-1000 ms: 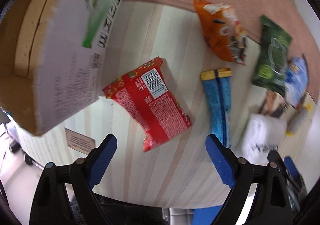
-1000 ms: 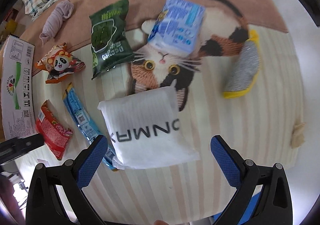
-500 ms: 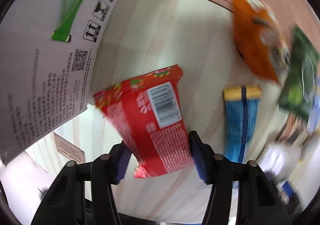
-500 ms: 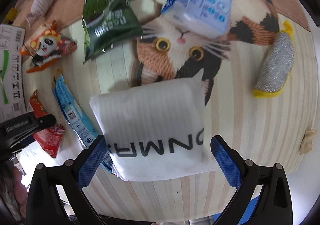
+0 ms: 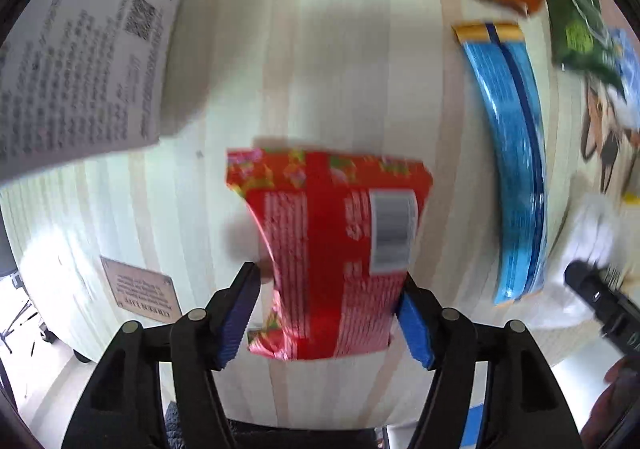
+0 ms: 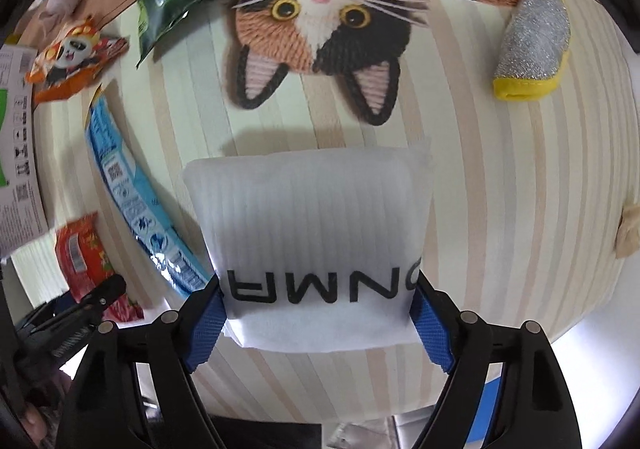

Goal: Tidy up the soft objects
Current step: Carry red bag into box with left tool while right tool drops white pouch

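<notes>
Gripping: left gripper (image 5: 326,313) jaws narrowed onto red foil snack packet (image 5: 332,249); right gripper (image 6: 318,315) jaws squeezing white ribbed fabric pouch (image 6: 312,233) between pads.

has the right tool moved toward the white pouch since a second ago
Yes. The right tool has closed in along the striped mat; the white pouch, earlier ahead of the open fingers, now sits gripped between them.

Striped cream rug (image 6: 500,177) with calico cat motif carries everything. Between the right jaws: white pouch (image 6: 308,217); left of them, blue packet (image 6: 132,189); ahead-right, silver-yellow sponge (image 6: 532,45). Red packet (image 5: 336,245) lies between the left jaws, cardboard box (image 5: 76,61) ahead-left.
</notes>
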Demonstrator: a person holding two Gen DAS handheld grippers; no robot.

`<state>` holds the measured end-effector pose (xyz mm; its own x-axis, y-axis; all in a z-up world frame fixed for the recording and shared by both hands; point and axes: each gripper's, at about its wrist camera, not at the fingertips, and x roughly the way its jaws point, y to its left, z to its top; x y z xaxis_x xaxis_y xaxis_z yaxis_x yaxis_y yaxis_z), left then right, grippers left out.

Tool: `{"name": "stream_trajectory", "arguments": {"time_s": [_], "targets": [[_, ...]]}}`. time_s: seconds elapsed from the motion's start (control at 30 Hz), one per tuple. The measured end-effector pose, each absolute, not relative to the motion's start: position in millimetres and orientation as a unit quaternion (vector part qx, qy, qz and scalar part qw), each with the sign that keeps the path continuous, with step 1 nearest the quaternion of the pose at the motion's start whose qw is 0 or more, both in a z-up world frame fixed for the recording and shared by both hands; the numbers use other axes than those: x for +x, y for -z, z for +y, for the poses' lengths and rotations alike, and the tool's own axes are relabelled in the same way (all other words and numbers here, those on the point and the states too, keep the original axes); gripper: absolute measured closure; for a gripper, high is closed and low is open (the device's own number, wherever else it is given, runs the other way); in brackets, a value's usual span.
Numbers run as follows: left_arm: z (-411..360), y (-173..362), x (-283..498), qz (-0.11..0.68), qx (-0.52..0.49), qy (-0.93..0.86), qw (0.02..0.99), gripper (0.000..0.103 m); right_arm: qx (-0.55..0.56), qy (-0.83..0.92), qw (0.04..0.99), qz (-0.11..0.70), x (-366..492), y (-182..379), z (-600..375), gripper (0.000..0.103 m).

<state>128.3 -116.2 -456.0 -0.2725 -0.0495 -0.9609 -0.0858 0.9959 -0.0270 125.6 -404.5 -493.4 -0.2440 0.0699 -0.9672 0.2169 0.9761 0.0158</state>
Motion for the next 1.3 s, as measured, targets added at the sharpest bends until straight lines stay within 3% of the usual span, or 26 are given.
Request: {"name": "stream_trajectory", "arguments": {"time_s": [0.03, 0.07, 0.17, 0.33, 0.5, 0.6, 0.7, 0.8, 0.93, 1.07, 1.3], "targets": [[-113, 456, 131, 0.794, -0.039, -0.014, 0.606, 0.043, 0.088, 0.066, 0.61, 0.784, 125, 498, -401, 0.019], [-111, 456, 132, 0.79, -0.034, -0.013, 0.612, 0.055, 0.088, 0.071, 0.613, 0.782, 124, 500, -400, 0.023], [-122, 447, 128, 0.778, -0.003, -0.004, 0.628, 0.06, 0.095, 0.082, 0.622, 0.773, 109, 494, -398, 0.033], [-120, 402, 108, 0.749, 0.015, 0.019, 0.662, 0.061, 0.125, 0.079, 0.636, 0.758, 89, 467, -395, 0.036], [-89, 313, 107, 0.702, -0.012, 0.06, 0.71, 0.061, 0.134, 0.023, 0.677, 0.723, 76, 411, -362, 0.037], [-64, 240, 157, 0.681, -0.027, 0.069, 0.729, 0.061, 0.128, -0.015, 0.699, 0.703, 90, 356, -331, 0.037], [-38, 210, 188, 0.674, -0.04, 0.068, 0.735, 0.061, 0.124, -0.06, 0.715, 0.686, 134, 284, -301, 0.037], [-1, 213, 228, 0.669, -0.048, 0.053, 0.74, 0.061, 0.122, -0.098, 0.724, 0.672, 164, 249, -248, 0.037], [60, 241, 280, 0.681, -0.059, 0.026, 0.73, 0.061, 0.112, -0.111, 0.725, 0.671, 204, 244, -177, 0.037], [107, 283, 323, 0.714, -0.076, 0.028, 0.695, 0.061, 0.083, -0.106, 0.715, 0.685, 249, 264, -102, 0.037], [126, 360, 372, 0.77, -0.084, 0.045, 0.631, 0.061, 0.057, -0.075, 0.686, 0.721, 310, 331, -33, 0.037]]}}
